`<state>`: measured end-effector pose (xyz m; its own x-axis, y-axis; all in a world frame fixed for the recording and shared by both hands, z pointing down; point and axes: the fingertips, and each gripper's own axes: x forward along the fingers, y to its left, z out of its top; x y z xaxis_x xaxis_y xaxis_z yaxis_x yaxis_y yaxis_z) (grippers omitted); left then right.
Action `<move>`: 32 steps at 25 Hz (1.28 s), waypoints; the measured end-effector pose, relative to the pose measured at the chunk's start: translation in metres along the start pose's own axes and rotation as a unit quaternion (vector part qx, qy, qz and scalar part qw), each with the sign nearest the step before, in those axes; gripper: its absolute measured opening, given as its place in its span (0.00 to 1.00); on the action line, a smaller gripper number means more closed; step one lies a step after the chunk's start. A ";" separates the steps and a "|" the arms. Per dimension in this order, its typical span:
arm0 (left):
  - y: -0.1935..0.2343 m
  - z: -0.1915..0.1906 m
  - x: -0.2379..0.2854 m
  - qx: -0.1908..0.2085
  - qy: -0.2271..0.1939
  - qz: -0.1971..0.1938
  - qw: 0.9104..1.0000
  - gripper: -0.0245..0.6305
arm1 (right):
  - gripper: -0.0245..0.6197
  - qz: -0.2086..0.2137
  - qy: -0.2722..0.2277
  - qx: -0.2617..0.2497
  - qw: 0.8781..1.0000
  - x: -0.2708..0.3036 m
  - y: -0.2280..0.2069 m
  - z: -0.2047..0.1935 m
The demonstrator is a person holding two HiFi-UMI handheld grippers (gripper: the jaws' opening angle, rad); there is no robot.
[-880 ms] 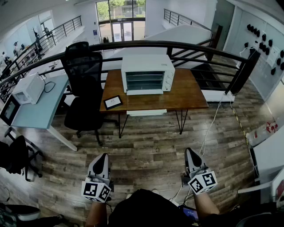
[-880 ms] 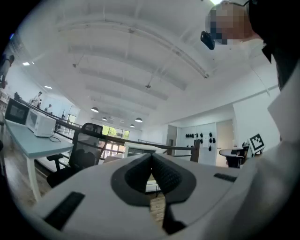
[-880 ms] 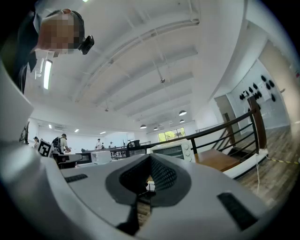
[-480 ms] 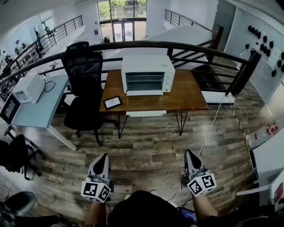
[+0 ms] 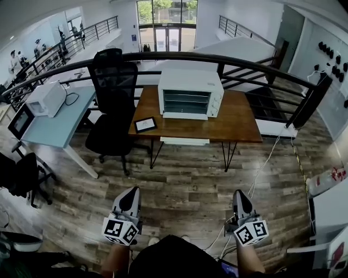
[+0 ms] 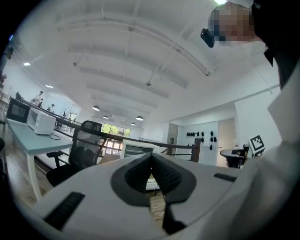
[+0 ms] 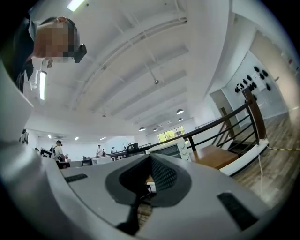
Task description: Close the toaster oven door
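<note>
1. Head view: I am seeing the white toaster oven (image 5: 190, 93) sitting at the back of the wooden desk (image 5: 234, 127). Its door (image 5: 185, 115) is lying open, flat toward the desk's front edge.
2. Head view: I am holding the left gripper (image 5: 132, 191) and right gripper (image 5: 239, 193) well short of the desk, both pointing toward it.
3. Left gripper view: its jaws are pressing together on nothing.
4. Right gripper view: its jaws are resting together, empty.

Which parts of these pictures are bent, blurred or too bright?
Head view: the railing bows into an arc, the windows are bright. Left gripper view: its near claw is soft, corners black. Right gripper view: likewise, and a lamp glares.
</note>
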<state>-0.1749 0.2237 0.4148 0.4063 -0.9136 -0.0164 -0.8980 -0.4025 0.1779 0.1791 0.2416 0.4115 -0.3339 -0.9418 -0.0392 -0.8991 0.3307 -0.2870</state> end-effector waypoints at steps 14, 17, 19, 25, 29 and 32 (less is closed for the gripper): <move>-0.048 -0.012 0.005 -0.002 -0.007 0.032 0.999 0.05 | 0.04 0.030 0.017 0.002 0.999 -0.014 -0.044 0.006; -0.048 -0.016 0.011 0.001 -0.001 0.035 0.999 0.05 | 0.04 0.021 0.017 -0.002 1.000 -0.012 -0.053 0.006; -0.043 -0.014 0.017 0.002 -0.003 0.038 0.999 0.05 | 0.04 0.015 0.018 -0.002 1.000 -0.007 -0.059 0.005; -0.020 -0.015 0.049 0.001 -0.007 0.029 1.000 0.05 | 0.04 0.000 0.008 -0.015 1.000 0.022 -0.063 0.007; -0.007 -0.017 0.079 -0.003 -0.003 0.015 1.000 0.05 | 0.04 -0.015 0.003 -0.017 1.000 0.046 -0.066 0.011; 0.007 -0.013 0.106 0.003 -0.005 0.003 1.000 0.05 | 0.04 -0.020 0.002 -0.024 1.000 0.075 -0.068 0.014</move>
<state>-0.1358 0.1247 0.4270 0.3991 -0.9165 -0.0262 -0.9012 -0.3974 0.1728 0.2192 0.1474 0.4152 -0.2981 -0.9542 -0.0251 -0.9241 0.2951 -0.2428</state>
